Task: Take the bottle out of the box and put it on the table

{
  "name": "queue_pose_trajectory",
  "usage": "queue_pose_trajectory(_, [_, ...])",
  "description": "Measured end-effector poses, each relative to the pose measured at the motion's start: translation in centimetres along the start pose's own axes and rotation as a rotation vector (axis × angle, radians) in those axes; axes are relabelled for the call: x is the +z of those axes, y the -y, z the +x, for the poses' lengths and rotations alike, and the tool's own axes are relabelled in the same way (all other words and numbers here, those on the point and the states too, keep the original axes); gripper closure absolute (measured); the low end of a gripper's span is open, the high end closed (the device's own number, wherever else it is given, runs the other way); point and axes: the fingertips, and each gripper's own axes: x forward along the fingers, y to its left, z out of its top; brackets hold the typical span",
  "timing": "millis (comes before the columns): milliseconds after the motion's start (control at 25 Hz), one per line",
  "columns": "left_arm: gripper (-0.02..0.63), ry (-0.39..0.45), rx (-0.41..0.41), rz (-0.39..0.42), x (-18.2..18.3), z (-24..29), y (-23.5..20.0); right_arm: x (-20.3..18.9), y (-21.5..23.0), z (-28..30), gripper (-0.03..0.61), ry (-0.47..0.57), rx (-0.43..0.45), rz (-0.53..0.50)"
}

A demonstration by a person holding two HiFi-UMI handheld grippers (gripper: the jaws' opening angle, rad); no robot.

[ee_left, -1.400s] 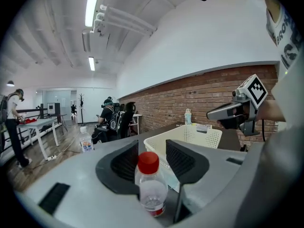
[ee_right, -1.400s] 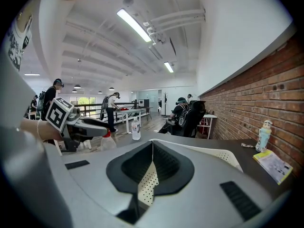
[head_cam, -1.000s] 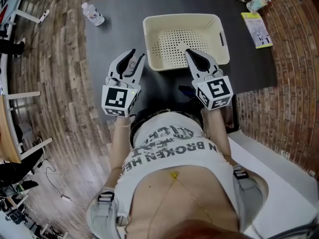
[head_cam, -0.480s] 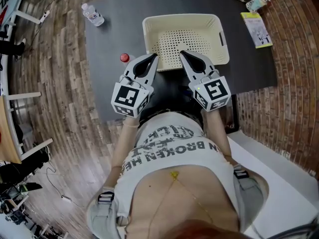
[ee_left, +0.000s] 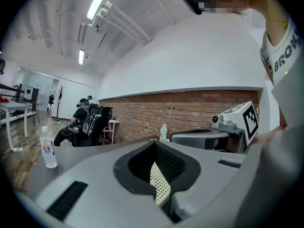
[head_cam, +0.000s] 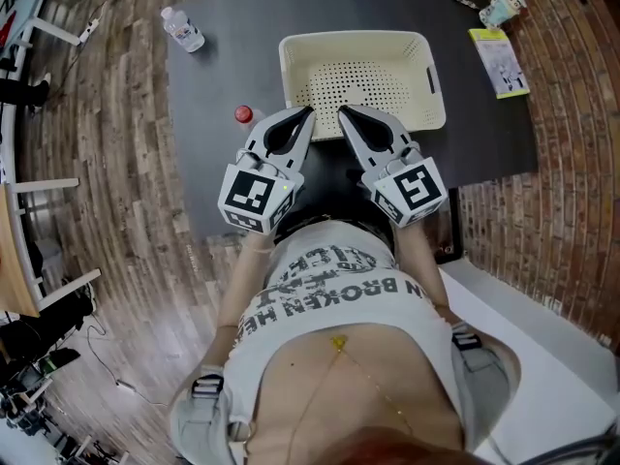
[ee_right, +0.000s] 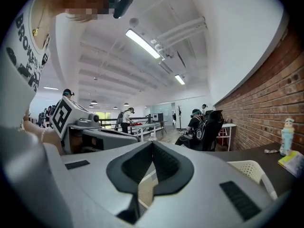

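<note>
A small bottle with a red cap [head_cam: 242,114] stands upright on the dark table [head_cam: 218,71], left of the cream perforated basket [head_cam: 358,71], which looks empty. My left gripper [head_cam: 308,113] is shut with nothing in it, a short way right of the bottle at the basket's near rim. My right gripper [head_cam: 342,113] is shut too and empty, close beside the left one. In the left gripper view the closed jaws [ee_left: 155,144] show a strip of basket [ee_left: 159,186] behind them. The right gripper view shows shut jaws [ee_right: 152,142] and the basket's rim [ee_right: 251,170].
A clear water bottle [head_cam: 181,27] lies at the table's far left corner and appears upright [ee_left: 47,148] in the left gripper view. A small pale container [head_cam: 501,6] and a yellow booklet [head_cam: 499,58] lie at the far right. Seated people [ee_left: 83,122] are beyond the table.
My left gripper came away from the red-capped bottle, moved right and shut, leaving the bottle standing on the table. My right gripper shifted left toward it.
</note>
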Motion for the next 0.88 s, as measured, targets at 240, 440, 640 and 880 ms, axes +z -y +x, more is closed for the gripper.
queue_pose_trajectory(240, [0.606,0.036,-0.002,0.031,1.8,-0.2,0.6,2.0,-0.6,0.1,0.571,0.047,0.017,-0.015])
queue_pose_trajectory(440, [0.606,0.071,0.0,0.069,3.5,-0.8,0.8,3.7,-1.4,0.2,0.571,0.083,0.031,-0.027])
queue_pose_trajectory(640, [0.606,0.095,-0.01,0.077,4.6,-1.2,1.5,4.3,-1.7,0.0,0.571,0.094,0.034,-0.039])
queue_pose_trajectory(880, [0.606,0.074,-0.012,0.07,4.0,-1.4,1.5,4.2,-1.8,0.1,0.571,0.086,0.034,-0.039])
